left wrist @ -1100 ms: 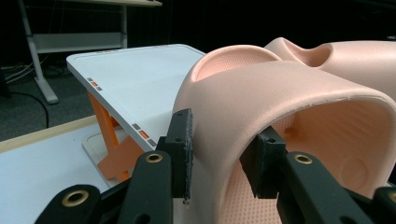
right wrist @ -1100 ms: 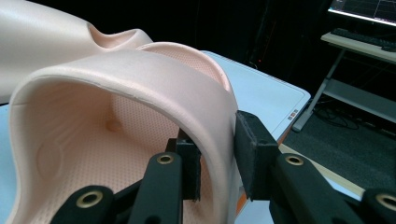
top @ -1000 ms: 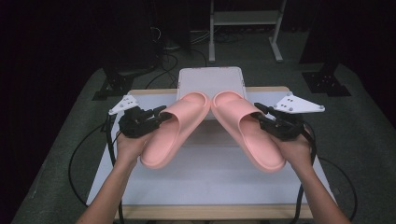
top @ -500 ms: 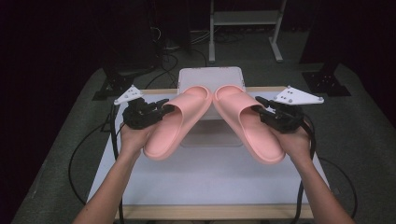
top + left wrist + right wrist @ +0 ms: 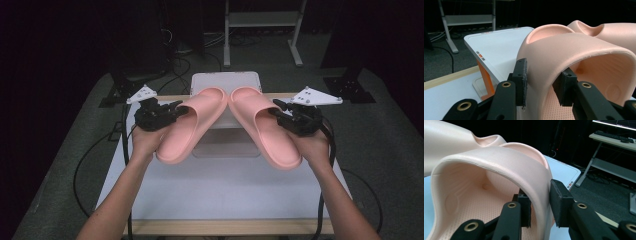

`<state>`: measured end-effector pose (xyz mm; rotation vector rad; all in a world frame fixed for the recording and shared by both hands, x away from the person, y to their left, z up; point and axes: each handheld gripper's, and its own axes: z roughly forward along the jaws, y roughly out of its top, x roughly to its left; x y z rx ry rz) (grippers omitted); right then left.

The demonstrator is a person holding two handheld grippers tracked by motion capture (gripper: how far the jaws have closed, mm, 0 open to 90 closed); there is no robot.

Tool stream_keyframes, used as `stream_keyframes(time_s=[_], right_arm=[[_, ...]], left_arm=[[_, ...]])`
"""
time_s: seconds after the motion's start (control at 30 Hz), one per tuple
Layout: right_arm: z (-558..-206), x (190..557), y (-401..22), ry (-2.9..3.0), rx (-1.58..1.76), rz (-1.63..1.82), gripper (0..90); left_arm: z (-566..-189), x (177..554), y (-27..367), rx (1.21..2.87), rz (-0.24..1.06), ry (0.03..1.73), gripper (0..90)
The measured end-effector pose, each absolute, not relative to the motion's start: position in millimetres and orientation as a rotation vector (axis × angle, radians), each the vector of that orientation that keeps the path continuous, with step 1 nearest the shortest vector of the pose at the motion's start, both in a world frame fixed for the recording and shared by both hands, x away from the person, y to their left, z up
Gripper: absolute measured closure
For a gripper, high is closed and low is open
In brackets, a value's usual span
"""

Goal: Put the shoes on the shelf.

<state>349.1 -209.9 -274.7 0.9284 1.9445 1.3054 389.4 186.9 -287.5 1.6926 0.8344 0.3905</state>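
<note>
Now, line by line:
Left slipper point(image 5: 192, 125): pink, held above the white table point(image 5: 225, 185), its toe beside the right slipper point(image 5: 262, 127) over a white box point(image 5: 225, 82).
Left gripper point(image 5: 172, 111): jaws clamped on the outer side of the strap, one pad point(image 5: 522, 81) outside, one inside (seen in the left gripper view).
Right gripper point(image 5: 281, 111): gripping its slipper's strap wall likewise.
Hands: left hand point(image 5: 145, 142) and right hand point(image 5: 312, 147) raised, forearms entering from below, heels splayed outward.
</note>
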Motion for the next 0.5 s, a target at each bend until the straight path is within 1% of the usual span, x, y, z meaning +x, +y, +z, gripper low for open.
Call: stream_keyframes(time_s=[0.5], right_arm=[[-274.4,364.4,-203.2,1.943,0.947,1.293,69.7]], left_arm=[[-288.0,403.6,186.0,1.690,0.395,0.877,65.3]])
